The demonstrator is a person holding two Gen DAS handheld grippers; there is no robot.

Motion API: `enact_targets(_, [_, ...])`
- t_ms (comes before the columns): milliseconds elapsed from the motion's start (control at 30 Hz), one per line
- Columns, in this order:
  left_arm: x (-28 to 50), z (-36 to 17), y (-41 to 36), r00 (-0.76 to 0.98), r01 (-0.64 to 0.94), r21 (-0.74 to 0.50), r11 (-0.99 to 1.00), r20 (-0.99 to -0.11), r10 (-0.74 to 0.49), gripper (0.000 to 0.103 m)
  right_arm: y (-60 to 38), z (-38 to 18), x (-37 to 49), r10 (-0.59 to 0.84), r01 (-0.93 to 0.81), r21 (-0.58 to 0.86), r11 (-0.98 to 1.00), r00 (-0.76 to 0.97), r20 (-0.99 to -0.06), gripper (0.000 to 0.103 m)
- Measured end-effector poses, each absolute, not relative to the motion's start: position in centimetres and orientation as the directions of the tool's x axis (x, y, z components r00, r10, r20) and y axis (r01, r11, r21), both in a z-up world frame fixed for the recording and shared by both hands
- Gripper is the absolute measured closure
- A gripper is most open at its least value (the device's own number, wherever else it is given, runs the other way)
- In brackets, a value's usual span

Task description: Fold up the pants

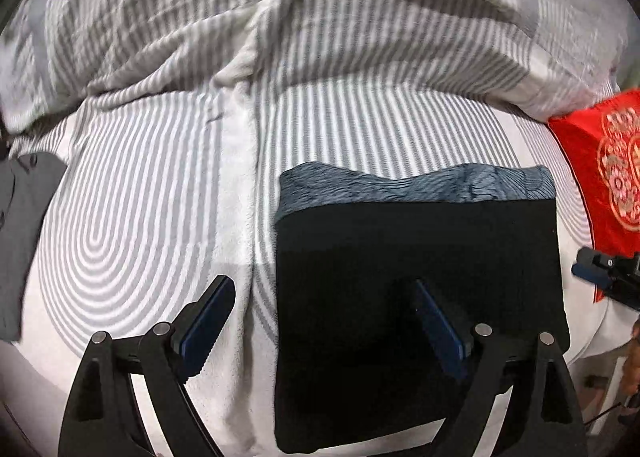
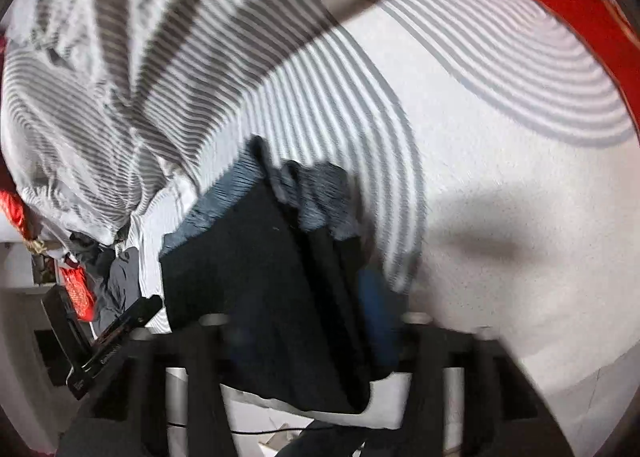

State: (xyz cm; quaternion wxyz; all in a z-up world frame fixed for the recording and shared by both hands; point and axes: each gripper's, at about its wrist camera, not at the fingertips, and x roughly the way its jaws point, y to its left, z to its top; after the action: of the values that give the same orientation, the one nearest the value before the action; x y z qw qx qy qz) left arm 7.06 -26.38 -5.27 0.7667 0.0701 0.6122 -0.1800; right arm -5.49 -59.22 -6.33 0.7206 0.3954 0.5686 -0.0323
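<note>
Both tongs are over a bed. Left gripper [image 1: 324, 317] points steeply down with its jaws spread wide apart and nothing between the blue pads; one finger [image 1: 208, 317] hangs over the striped sheet [image 1: 160, 185], the other [image 1: 438, 329] over the pants [image 1: 416, 257]. Right gripper [image 2: 316, 321] is blurred; its jaws stand fairly close with the dark cloth of the pants [image 2: 256, 277] running between them, but whether the pads press on that cloth I cannot tell. In the left wrist view this gripper [image 1: 612, 273] also shows at the right edge, just beside the pants' right side.

From the left tongs, the pants lie folded into a compact black block directly beneath and ahead of the right-hand finger, touching the sheet. The block's sides run straight away from the tongs, and a grey-blue ribbed lining shows along its far edge. From the right tongs, the pants rise from between the jaws and stretch away up and to the left, with that lining bunched at the far end.

Beyond the pants, a rumpled striped duvet [image 1: 280, 17] lies heaped across the far side. A red cushion [image 1: 600, 169] with a gold pattern sits to the right of the left tongs, near the pants; any writing on it is unreadable. A grey garment [image 1: 24, 225] lies at the far left.
</note>
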Motion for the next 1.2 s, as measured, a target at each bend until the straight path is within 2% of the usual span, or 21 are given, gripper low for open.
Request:
enact_targets(33, [7.0, -5.3, -27.0, 0.181, 0.371, -0.113, 0.922, -0.965, -0.192, 0.013, -58.8, -5.9, -5.1, 0.396, 0.476, 0.527, 0.704, 0.354, -0.847, 0.084])
enact_targets(67, [7.0, -5.5, -27.6, 0.178, 0.373, -0.112, 0.921, -0.966, -0.190, 0.013, -58.4, -5.6, -4.8, 0.390, 0.462, 0.522, 0.717, 0.356, -0.850, 0.084])
enact_targets(267, [5.8, -7.0, -30.9, 0.131, 0.379, -0.069, 0.923, -0.983, -0.127, 0.012, -55.5, -5.6, -2.5, 0.365, 0.392, 0.472, 0.790, 0.319, -0.875, 0.084])
enact_targets(400, [5.1, -8.6, -31.9, 0.164, 0.410, 0.015, 0.912, -0.985, -0.058, 0.012, -54.8, -7.3, -3.2, 0.332, 0.403, 0.412, 0.817, 0.256, -0.908, 0.084])
enact_targets(567, [4.9, -9.5, -31.9, 0.166, 0.420, 0.008, 0.907, -0.984, -0.068, 0.008, -54.8, -9.0, -4.4, 0.290, 0.418, 0.355, 0.836, 0.212, -0.933, 0.085])
enact_targets(667, [4.8, -9.9, -32.2, 0.165, 0.430, 0.007, 0.903, -0.984, -0.070, 0.002, -55.4, -9.6, -4.6, 0.313, 0.440, 0.380, 0.814, 0.220, -0.924, 0.085])
enact_targets(1200, [5.1, -10.5, -32.4, 0.156, 0.428, 0.003, 0.904, -0.985, -0.071, 0.001, -55.1, -10.0, -4.3, 0.306, 0.430, 0.370, 0.824, 0.212, -0.928, 0.081])
